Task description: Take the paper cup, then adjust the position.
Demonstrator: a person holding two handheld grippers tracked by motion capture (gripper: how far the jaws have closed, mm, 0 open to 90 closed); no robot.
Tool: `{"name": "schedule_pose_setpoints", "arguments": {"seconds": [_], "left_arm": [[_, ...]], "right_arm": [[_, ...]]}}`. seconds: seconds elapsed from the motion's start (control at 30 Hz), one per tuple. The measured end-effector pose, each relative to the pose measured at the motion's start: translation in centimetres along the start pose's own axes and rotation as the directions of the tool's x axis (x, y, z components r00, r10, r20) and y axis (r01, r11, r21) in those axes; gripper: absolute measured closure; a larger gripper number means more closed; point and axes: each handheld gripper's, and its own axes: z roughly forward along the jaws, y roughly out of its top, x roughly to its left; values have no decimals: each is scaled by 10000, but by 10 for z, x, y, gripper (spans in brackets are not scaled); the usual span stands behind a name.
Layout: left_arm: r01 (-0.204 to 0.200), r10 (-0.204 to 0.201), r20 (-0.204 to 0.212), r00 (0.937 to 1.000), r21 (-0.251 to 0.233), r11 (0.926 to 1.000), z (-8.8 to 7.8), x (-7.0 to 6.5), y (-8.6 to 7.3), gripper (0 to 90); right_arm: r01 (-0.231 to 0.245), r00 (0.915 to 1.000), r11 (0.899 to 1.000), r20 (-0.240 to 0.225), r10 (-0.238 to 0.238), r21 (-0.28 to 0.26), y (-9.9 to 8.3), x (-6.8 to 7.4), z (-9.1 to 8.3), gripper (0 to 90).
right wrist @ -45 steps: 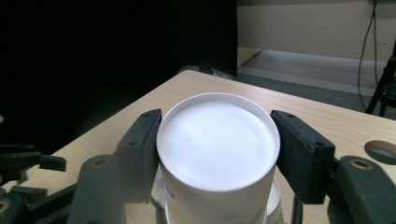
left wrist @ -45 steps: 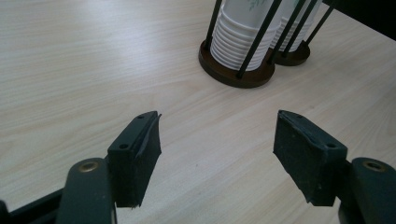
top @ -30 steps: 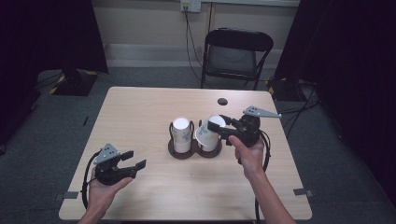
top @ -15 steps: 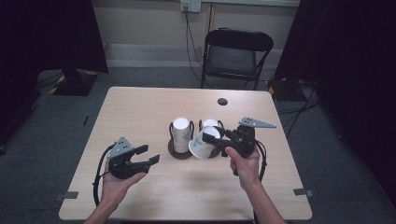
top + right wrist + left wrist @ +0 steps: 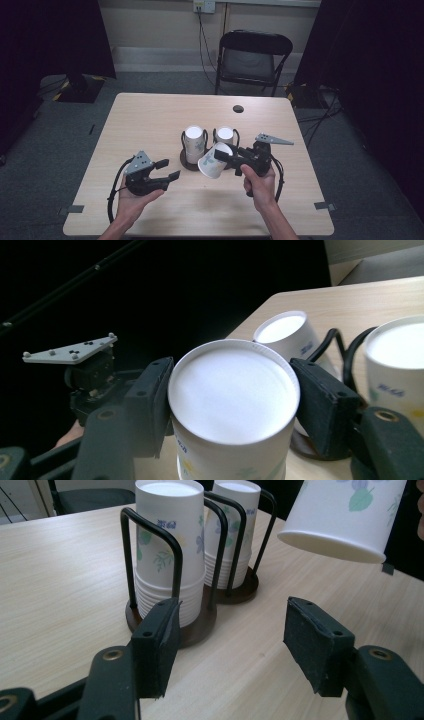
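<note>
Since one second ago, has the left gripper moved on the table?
Yes. In the high view the left gripper, jaws open and just closing a little with nothing between them, has come nearer to the cup holder.

Two cup stacks sit side by side mid-bench (image 5: 150, 120), each in a wire holder: the left stack (image 5: 194, 144), the right stack (image 5: 225, 136). Just near of them, the right hand-held gripper (image 5: 220, 156) carries a tilted cup (image 5: 213, 161). The left hand-held gripper (image 5: 168, 169) lies nearer and to the left. A chair (image 5: 252, 60) stands beyond the far edge.
</note>
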Motion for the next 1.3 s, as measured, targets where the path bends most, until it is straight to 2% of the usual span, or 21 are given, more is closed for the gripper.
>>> {"name": "schedule_pose_setpoints", "arguments": {"seconds": [0.13, 0.23, 0.37, 0.4, 0.43, 0.47, 0.57, 0.63, 0.77, 0.8, 0.93, 1.07, 1.13, 1.2, 1.3], "left_arm": [[-151, 154, 107, 9998, -207, 9997, 0, -3, 0, 451], [-496, 506, 272, 9983, -363, 9981, 2, -9, -1, 462], [-545, 571, 463, 9973, -544, 9970, 6, -14, -2, 475], [-709, 734, 460, 9962, -535, 9960, 9, -18, -1, 479], [-709, 734, 460, 9962, -535, 9960, 9, -18, -1, 483], [-703, 749, 644, 9951, -718, 9949, 11, -21, -1, 494], [-831, 885, 706, 9936, -753, 9937, 13, -23, 1, 494], [-833, 895, 803, 9927, -769, 9935, 13, -24, 3, 538], [-1071, 1127, 863, 9899, -667, 9920, 16, -28, 5, 558], [-1075, 1139, 971, 9887, -685, 9918, 19, -30, 5, 574], [-1274, 1358, 988, 9858, -869, 9880, 21, -37, 4, 588], [-1309, 1402, 881, 9862, -1036, 9860, 23, -40, 1, 612], [-1361, 1456, 766, 9864, -1175, 9837, 25, -42, 0, 614], [-1404, 1493, 707, 9863, -1177, 9831, 26, -42, -1, 621], [-1465, 1566, 631, 9856, -1415, 9790, 27, -43, -2, 625]], "right_arm": [[-218, 9996, 9997, -175, 219, 98, -7, 3, 4, 366], [-420, 9984, 9991, -378, 420, 4, -9, 5, 3, 366], [-605, 9966, 9982, -564, 602, -39, -10, 5, 3, 366], [-815, 9941, 9967, -717, 811, -30, -11, 5, 4, 366], [-815, 9941, 9967, -717, 811, -30, -11, 5, 4, 366], [-860, 9934, 9963, -768, 858, 2, -13, 6, 5, 366], [-962, 9919, 9953, -824, 965, 71, -14, 7, 6, 366], [-1034, 9905, 9945, -900, 1042, 139, -15, 7, 7, 366], [-1409, 9832, 9898, -1142, 1424, 206, -18, 8, 9, 366], [-1605, 9793, 9864, -1186, 1637, 361, -20, 9, 10, 366], [-1834, 9737, 9820, -1290, 1877, 441, -22, 9, 12, 366], [-2014, 9679, 9780, -1419, 2073, 549, -23, 9, 13, 366], [-2163, 9624, 9744, -1545, 2233, 611, -24, 8, 14, 366], [-2193, 9610, 9736, -1585, 2266, 626, -24, 8, 14, 366], [-2427, 9526, 9669, -1689, 2530, 793, -26, 8, 16, 366]]}}
